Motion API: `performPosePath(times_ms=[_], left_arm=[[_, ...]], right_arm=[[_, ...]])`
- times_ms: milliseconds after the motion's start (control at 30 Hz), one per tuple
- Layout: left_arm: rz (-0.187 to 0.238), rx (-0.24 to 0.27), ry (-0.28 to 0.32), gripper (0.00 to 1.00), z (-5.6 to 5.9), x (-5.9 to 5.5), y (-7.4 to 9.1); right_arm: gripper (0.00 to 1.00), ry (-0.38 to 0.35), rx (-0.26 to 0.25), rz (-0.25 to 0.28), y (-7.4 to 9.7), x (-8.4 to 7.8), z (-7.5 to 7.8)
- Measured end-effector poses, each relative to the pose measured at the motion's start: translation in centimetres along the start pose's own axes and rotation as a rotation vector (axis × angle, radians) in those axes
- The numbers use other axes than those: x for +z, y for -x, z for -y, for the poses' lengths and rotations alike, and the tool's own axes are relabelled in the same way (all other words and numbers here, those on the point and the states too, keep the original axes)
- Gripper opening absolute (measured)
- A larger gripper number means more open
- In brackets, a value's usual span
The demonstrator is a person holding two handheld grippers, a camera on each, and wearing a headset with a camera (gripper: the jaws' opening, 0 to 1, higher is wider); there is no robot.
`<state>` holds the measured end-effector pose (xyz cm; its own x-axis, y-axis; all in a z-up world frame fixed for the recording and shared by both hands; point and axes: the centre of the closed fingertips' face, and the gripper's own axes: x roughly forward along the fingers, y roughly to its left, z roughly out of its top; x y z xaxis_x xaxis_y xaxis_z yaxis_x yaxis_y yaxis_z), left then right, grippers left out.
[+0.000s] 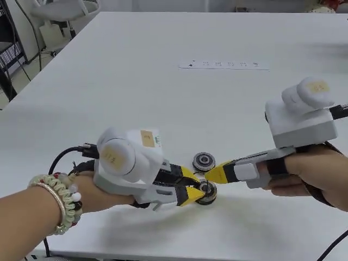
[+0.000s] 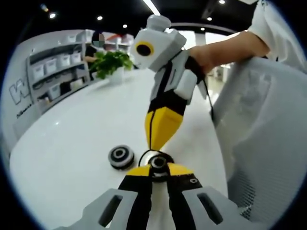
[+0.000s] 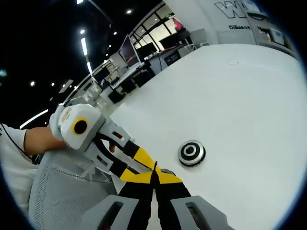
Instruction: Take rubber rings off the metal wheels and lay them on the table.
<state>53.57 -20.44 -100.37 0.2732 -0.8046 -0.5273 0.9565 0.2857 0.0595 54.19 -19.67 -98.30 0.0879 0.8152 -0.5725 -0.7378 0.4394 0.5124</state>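
My left gripper (image 1: 202,191) is shut on a small metal wheel (image 1: 207,192) near the table's front edge; in the left gripper view the wheel (image 2: 159,162) sits between its yellow tips (image 2: 159,168). Coming in from the right, my right gripper (image 1: 211,175) has its jaws pressed together at that wheel's rim. In the left gripper view its tip (image 2: 156,143) pinches a thin black rubber ring (image 2: 144,153) that loops off the wheel. A second wheel (image 1: 204,161) with its black ring on lies flat just behind; it also shows as a wheel (image 2: 121,156) and a wheel (image 3: 192,152).
A printed paper strip (image 1: 224,64) lies far back on the white table (image 1: 136,81). The table's front edge runs just below the grippers. A chair (image 1: 60,11) stands off the far left corner. Cables trail from both grippers.
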Motion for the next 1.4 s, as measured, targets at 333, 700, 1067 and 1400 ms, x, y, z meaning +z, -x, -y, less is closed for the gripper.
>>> performPosePath(times_ms=[333,700,1067,1400], left_arm=[[-0.022,-0.020,-0.021,0.11,0.4,0.7,0.8],[0.083,-0.012,-0.045,0.30,0.4,4.9,2.8],[0.089,0.001,-0.103,0.45,0.5,7.3,5.0],[0.107,0.103,-0.051,0.60,0.2,7.1,9.6]], right_arm=[[0.00,-0.007,-0.034,-0.004,0.3,-0.2,0.8],[0.00,-0.028,-0.047,0.061,1.7,1.1,1.3],[0.00,-0.028,-0.042,0.132,2.7,2.7,1.0],[0.00,0.008,-0.022,0.148,2.5,3.3,0.0]])
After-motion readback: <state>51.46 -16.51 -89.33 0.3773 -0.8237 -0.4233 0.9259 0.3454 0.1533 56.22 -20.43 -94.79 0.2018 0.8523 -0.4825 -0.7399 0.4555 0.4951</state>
